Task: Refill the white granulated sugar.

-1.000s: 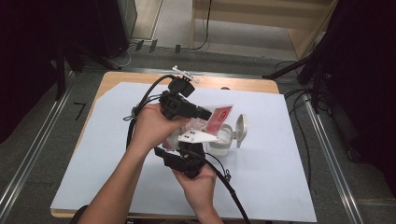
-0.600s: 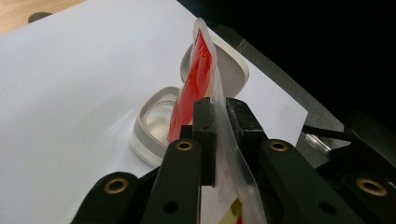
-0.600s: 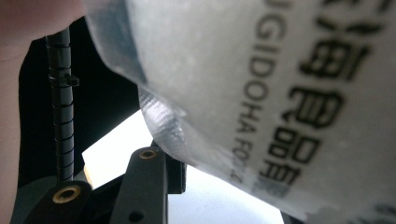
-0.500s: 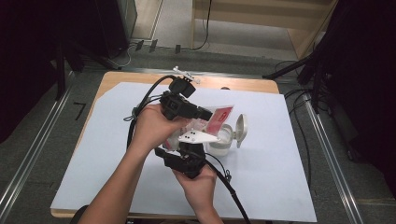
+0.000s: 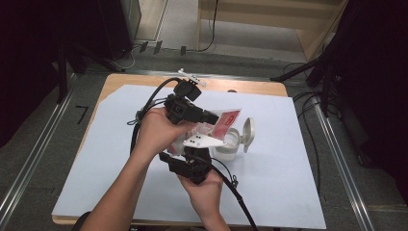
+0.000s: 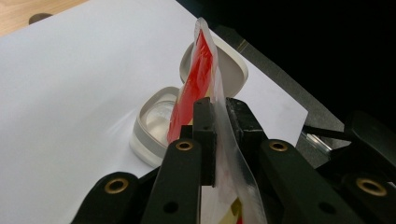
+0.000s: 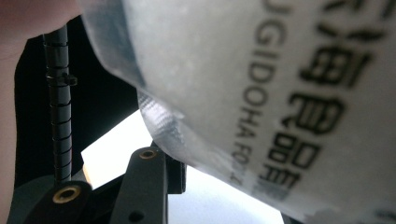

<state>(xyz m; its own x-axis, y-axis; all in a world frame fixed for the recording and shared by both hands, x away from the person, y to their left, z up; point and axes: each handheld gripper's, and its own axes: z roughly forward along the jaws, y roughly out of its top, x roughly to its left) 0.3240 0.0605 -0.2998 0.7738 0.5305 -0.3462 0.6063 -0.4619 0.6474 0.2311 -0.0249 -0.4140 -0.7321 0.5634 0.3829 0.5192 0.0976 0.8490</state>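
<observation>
— Start at the left: what is the left gripper doing?

— Seen from the high view, it sits over the middle of the white sheet that covers the table, held in the person's left hand. In its own view the two black jaws are clamped together on a red and clear plastic pouch, pinching the film flat between the pads.

— And where does the pouch sit?

— It is lifted above a small white container, its red end tilted toward the opening. The container stands on the sheet just right of the grippers, with its hinged lid flipped open to the right.

— What about the right gripper?

— It comes up from below in the right hand, just beneath the left one. Its own view shows the printed end of the pouch pressed close against the camera, above one black jaw. I cannot tell whether those jaws are gripping the film or merely near it.
</observation>
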